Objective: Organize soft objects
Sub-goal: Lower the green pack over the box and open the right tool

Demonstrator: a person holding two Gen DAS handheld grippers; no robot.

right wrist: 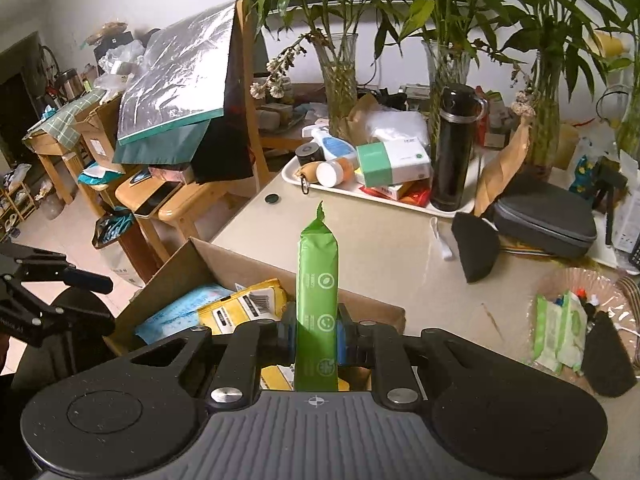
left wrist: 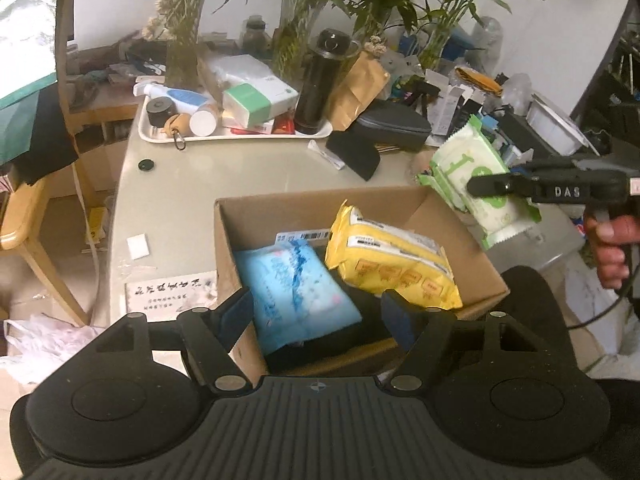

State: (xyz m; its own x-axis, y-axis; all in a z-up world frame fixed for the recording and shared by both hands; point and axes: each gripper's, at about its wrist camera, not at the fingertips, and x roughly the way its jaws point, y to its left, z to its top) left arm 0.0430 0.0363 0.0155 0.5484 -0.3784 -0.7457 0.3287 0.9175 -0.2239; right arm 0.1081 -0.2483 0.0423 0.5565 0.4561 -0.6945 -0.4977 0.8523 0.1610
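The right gripper (right wrist: 316, 340) was clamped on a green wipes pack (right wrist: 317, 300), held in the air above the cardboard box (left wrist: 228, 248) near the desk's (left wrist: 180, 184) front edge. The left gripper (left wrist: 316, 316) hung open and empty over the box. The pack's long axis pointed away from the gripper, toward the desk's far edge. Released there, it might catch the box's rim and tumble out.

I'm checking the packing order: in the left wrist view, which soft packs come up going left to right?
Light blue tissue pack in the cardboard box → yellow wipes pack → green-and-white wipes pack, held by the right gripper.
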